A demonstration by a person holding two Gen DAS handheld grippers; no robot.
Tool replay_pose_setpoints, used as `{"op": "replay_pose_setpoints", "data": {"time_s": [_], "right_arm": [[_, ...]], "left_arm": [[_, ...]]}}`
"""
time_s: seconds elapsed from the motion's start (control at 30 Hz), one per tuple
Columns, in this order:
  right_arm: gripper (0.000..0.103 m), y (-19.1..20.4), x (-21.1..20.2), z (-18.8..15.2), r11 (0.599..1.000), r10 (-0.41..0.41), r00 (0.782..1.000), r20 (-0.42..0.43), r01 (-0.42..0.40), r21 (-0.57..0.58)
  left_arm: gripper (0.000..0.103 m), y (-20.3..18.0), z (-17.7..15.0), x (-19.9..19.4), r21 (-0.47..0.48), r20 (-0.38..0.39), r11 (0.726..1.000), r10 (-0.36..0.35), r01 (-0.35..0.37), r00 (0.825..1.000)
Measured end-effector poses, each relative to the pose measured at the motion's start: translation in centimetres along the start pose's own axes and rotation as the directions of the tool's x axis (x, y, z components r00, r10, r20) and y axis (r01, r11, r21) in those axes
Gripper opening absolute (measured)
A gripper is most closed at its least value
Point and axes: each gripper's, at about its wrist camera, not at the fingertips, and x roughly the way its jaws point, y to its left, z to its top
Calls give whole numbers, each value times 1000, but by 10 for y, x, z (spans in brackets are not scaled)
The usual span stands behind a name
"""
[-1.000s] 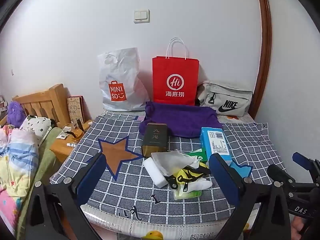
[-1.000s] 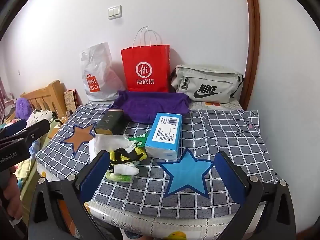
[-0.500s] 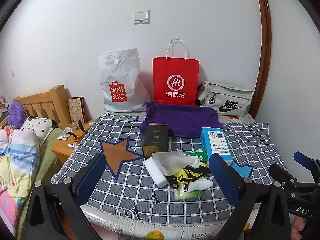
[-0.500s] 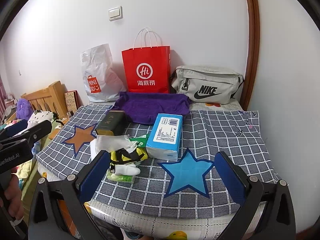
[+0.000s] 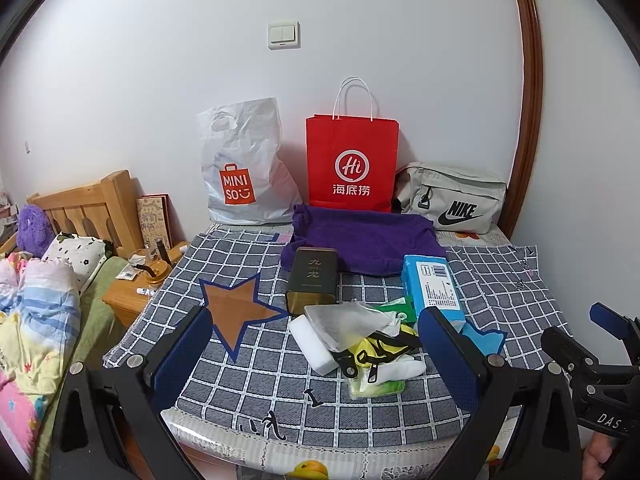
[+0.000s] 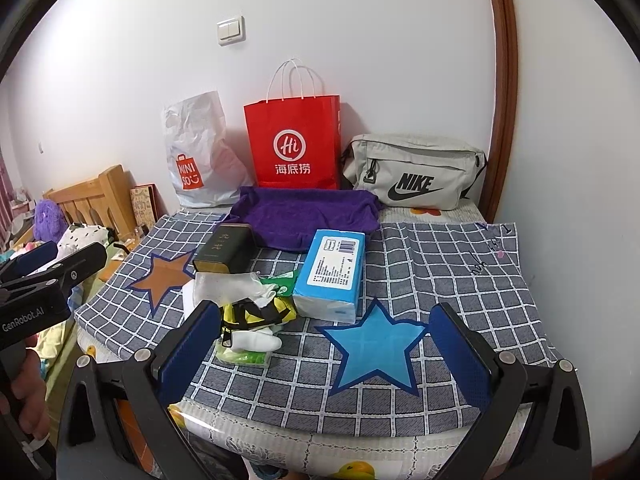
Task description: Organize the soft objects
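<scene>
Progress was nil — pile of soft items (image 5: 360,340) sat unsorted on the checked cloth (image 5: 248,380); left gripper (image 5: 316,354) and right gripper (image 6: 326,350) jaws were wide apart, empty.

Fuzzy purple towel (image 5: 360,240), crinkled glossy plastic bag (image 5: 244,164), matt red paper bag (image 5: 352,164), woven checked cloth (image 5: 500,280), varnished wooden headboard (image 5: 92,208).

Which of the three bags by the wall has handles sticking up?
The red bag in the middle. Its white loop handles stand up; the white plastic bag is crumpled and the grey Nike bag lies low.
</scene>
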Motion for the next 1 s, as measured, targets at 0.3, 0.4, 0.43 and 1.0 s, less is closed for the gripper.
{"op": "replay_pose_setpoints", "data": {"time_s": [0.3, 0.4, 0.43, 1.0], "right_arm": [[103, 0, -2, 1, 1000, 2, 1000, 3, -2, 1], [103, 0, -3, 1, 1000, 4, 1000, 5, -4, 0], [103, 0, -3, 2, 1000, 4, 1000, 7, -4, -1], [103, -3, -8, 0, 1000, 4, 1000, 20, -4, 5]], "left_arm": [[103, 1, 0, 0, 1, 1, 1000, 1, -1, 1000], [103, 2, 0, 0, 0, 1, 1000, 1, -1, 1000], [103, 1, 0, 0, 1, 1, 1000, 1, -1, 1000], [103, 2, 1, -2, 1, 1, 1000, 4, -4, 1000]]}}
